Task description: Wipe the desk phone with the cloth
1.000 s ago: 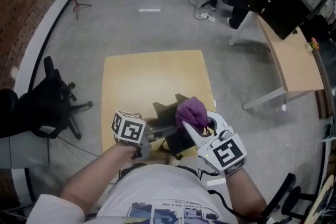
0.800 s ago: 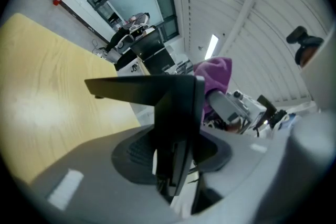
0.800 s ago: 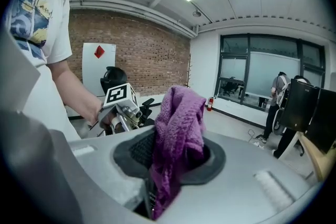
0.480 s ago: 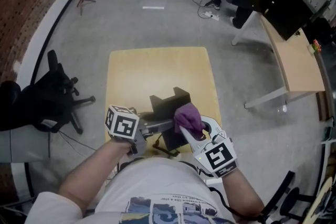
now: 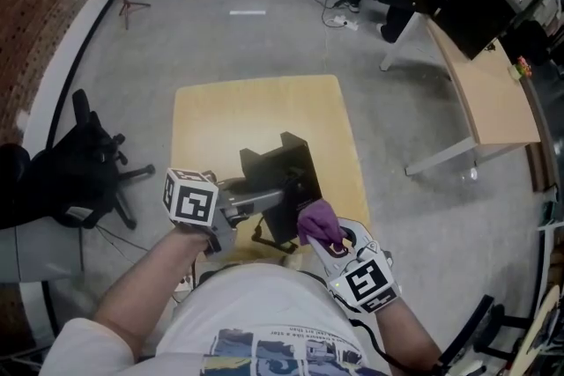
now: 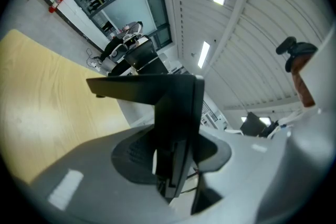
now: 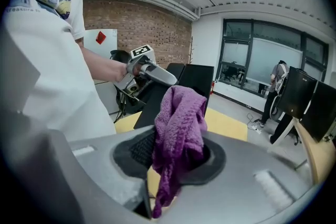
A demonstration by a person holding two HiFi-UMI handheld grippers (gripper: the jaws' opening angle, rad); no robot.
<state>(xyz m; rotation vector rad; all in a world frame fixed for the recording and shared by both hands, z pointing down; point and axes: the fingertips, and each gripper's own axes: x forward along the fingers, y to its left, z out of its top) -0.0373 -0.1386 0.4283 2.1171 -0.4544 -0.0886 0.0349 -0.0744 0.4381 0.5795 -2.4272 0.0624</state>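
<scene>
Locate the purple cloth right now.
In the head view the purple cloth sits low and right of centre, clamped in the right gripper, just beside the near end of the desk phone at the table's near edge.

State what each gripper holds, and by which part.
The left gripper clamps the desk phone on a thin edge; the right gripper pinches the purple cloth around its bunched middle.

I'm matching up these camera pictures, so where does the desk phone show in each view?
Head view: desk phone at centre, just below the middle.
Left gripper view: desk phone dead centre, clamped in the left tongs.
Right gripper view: desk phone upper middle, behind the purple cloth.
Shared landmark: the yellow table.
</scene>
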